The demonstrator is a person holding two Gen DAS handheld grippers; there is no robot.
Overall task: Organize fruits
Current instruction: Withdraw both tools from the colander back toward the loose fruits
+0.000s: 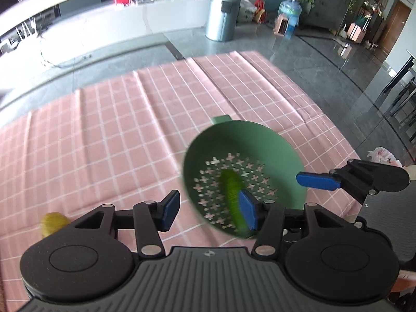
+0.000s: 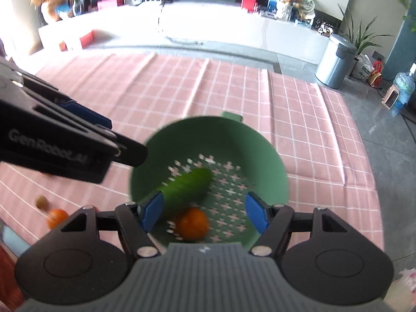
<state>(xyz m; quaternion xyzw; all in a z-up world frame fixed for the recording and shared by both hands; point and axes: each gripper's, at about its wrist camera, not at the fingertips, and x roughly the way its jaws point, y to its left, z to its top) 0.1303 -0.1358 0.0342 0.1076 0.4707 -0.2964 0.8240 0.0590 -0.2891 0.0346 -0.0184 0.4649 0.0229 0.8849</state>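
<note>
1. The right tongs (image 2: pixel 204 212) are spread wide and hold nothing. They hang just over the near rim of the green colander (image 2: pixel 275 166), with a cucumber (image 2: pixel 187 186) and an orange (image 2: pixel 193 223) lying in the colander between and below the blue pads.
2. The left tongs (image 1: pixel 210 210) are spread too and empty. They sit left of the colander, the right pad over its near edge.
3. More fruit is outside the colander: another orange (image 2: pixel 56 217) and a small brownish fruit (image 2: pixel 41 202) to the left of the right tongs, and a yellow fruit (image 1: pixel 53 223) at the left tongs' left side.
4. Risk: the two tools are near each other over the colander, so they could knock together.
5. Risk: a pad catching the rim could tip or slide the light colander and spill the fruit.
6. Risk: round fruit may roll off when pinched off-centre.
</note>
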